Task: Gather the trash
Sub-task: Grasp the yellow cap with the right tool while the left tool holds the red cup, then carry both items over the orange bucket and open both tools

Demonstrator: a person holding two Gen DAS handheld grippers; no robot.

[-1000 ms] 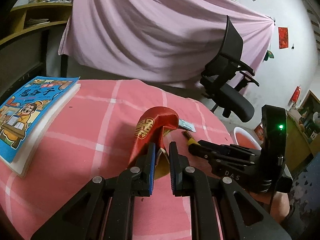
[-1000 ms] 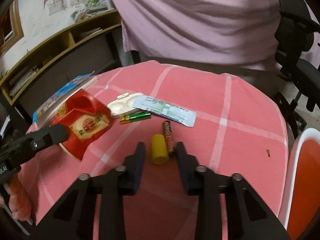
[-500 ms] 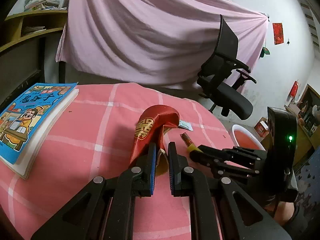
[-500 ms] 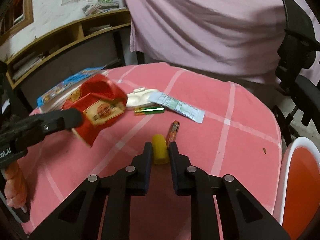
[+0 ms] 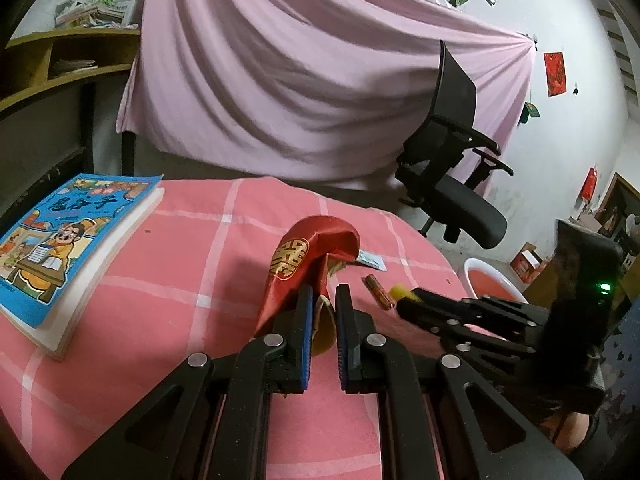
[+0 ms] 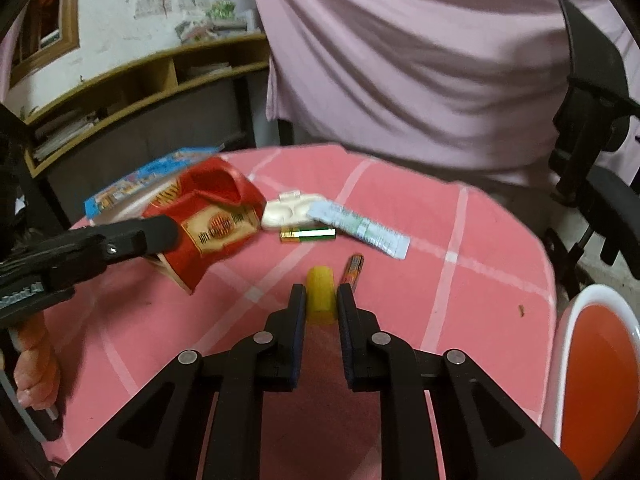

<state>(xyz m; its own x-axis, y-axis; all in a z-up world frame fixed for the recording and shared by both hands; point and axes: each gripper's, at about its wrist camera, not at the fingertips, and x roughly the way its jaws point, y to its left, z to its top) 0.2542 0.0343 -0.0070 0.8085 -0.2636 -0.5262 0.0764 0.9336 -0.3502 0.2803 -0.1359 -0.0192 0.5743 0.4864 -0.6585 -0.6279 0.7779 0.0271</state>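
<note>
Pink checked cloth [image 6: 460,280] covers the round table, with a pink drape [image 5: 320,92] hung behind it. On the right gripper [image 6: 321,300] the two fingers are closed on a yellow cap [image 6: 320,300], which stands between the pads just above the cloth. Just beside the cap, to its right, lies a brown battery [image 6: 352,269]. Farther out are a green battery [image 6: 308,234], a white plastic tray [image 6: 286,212] touching a pale blue packet [image 6: 360,230], and at the right edge a white bin [image 6: 596,364] with an orange liner, standing beside the table. The left gripper [image 5: 322,322] has its fingers nearly together, pinching the lower edge of a crumpled red box [image 5: 304,264] with gold lettering; the box rises upright from the pads and curls over at its top. From the right wrist view the same box [image 6: 212,220] hangs off the cloth, tilted, at the tip of the left gripper [image 6: 160,236]. In the left wrist view the right gripper [image 5: 412,298] reaches in from the right, with the cap [image 5: 400,291] at its tip and the brown battery [image 5: 378,291] beside it. Left of the box a blue book [image 5: 68,236] lies flat near the table edge. Behind stand a black office chair [image 5: 452,168] and wooden shelves [image 6: 132,80].
</note>
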